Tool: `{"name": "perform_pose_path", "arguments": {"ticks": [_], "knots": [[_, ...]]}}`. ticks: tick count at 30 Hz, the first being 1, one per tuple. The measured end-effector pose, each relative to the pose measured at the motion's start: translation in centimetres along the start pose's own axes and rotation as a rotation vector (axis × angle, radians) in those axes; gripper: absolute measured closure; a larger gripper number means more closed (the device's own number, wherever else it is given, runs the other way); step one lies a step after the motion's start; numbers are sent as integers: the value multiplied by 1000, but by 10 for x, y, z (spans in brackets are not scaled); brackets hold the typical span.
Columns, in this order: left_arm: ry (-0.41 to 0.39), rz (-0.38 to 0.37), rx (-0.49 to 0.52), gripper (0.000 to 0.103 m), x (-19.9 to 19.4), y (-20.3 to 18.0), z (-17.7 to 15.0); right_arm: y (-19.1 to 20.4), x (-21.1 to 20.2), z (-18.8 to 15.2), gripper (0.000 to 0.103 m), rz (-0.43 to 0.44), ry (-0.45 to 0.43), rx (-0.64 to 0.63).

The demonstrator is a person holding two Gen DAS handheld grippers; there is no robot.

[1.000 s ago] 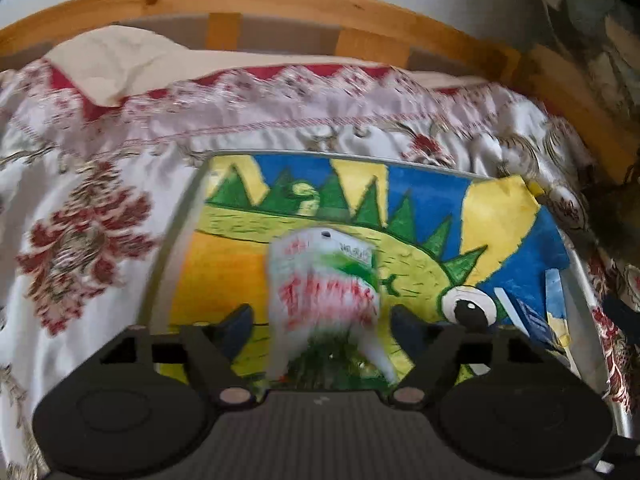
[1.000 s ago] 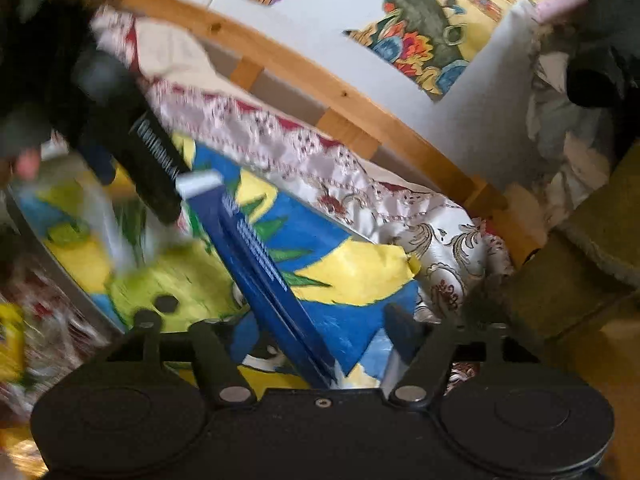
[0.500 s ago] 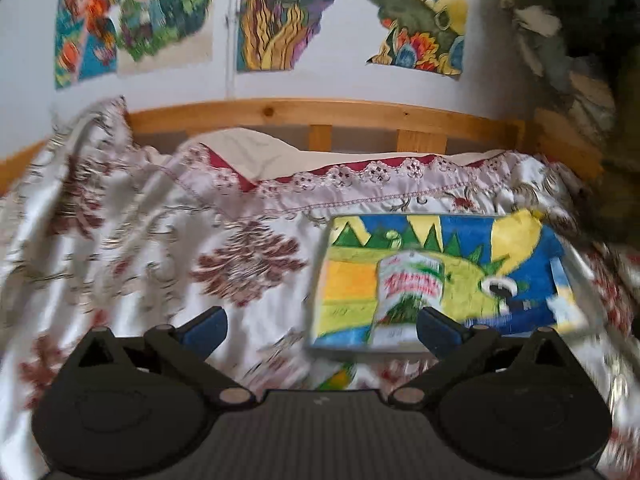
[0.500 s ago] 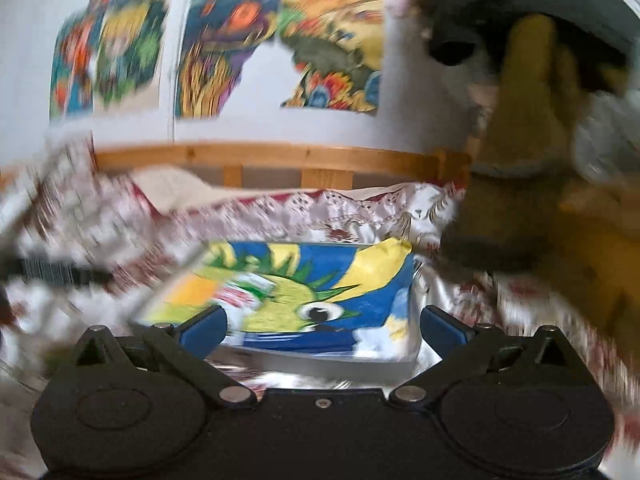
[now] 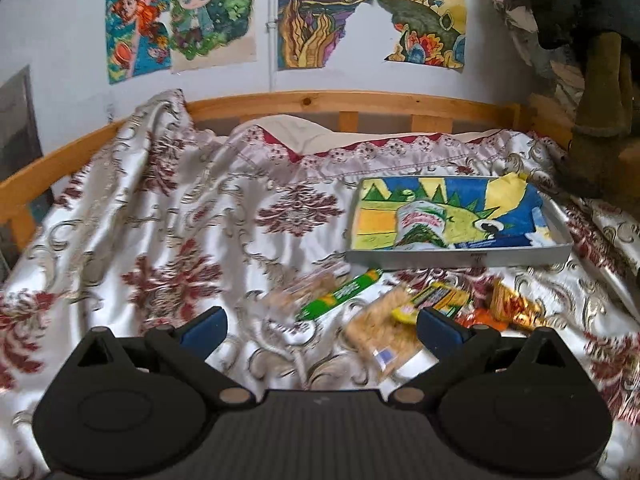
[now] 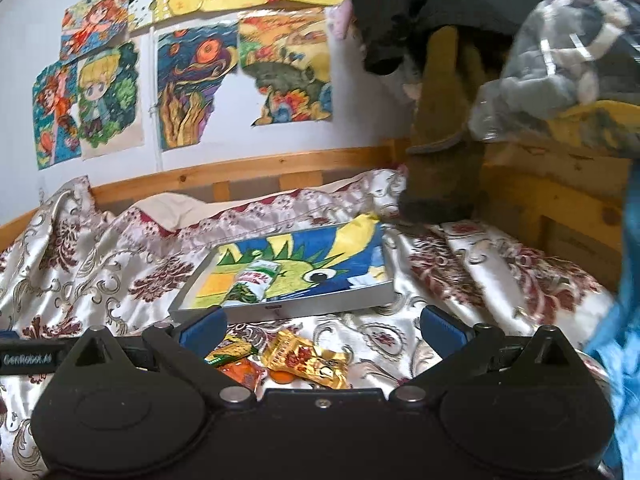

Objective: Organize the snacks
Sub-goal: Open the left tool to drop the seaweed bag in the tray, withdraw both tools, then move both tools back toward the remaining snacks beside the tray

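White-green snack packet (image 5: 420,226) with red lettering lying in gray tray (image 5: 460,258). Gold wrapper (image 6: 308,358), green stick (image 5: 340,294) loose on bedspread (image 5: 160,240). Left gripper (image 5: 320,326), right gripper (image 6: 320,326) spread wide, grasping nothing.

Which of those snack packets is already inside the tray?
Only the white packet with red lettering, lying on the tray. The green stick pack, cracker pack and gold wrapper lie on the bedspread.

Bedspread (image 5: 200,220): white satin w/ maroon floral medallions. Tray (image 5: 460,258): grey rim, lining a blue/yellow/green spiky-creature drawing. Pouch (image 5: 420,224) in tray: white, red lettering, green base. Near bed's front edge: green stick pack (image 5: 340,294), gold-red wrapper (image 6: 308,358).
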State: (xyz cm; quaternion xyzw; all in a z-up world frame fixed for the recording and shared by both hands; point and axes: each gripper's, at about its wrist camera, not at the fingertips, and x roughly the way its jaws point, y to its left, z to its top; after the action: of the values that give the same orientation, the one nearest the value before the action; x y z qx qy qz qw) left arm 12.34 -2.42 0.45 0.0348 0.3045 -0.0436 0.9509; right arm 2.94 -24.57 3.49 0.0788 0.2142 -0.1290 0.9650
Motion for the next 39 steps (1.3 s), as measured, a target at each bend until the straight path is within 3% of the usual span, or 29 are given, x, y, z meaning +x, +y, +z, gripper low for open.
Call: {"name": "perform_pose_path", "arguments": {"ticks": [10, 14, 18, 39], "knots": [[-30, 47, 62, 0, -57, -1, -40, 5, -39, -23, 1, 5, 121, 18], [-52, 43, 75, 0, -67, -2, -47, 2, -51, -30, 1, -30, 98, 9], [-53, 48, 32, 0, -67, 3, -42, 2, -54, -31, 1, -23, 83, 9], [-49, 58, 16, 0, -59, 10, -40, 8, -46, -32, 1, -11, 83, -17]]}}
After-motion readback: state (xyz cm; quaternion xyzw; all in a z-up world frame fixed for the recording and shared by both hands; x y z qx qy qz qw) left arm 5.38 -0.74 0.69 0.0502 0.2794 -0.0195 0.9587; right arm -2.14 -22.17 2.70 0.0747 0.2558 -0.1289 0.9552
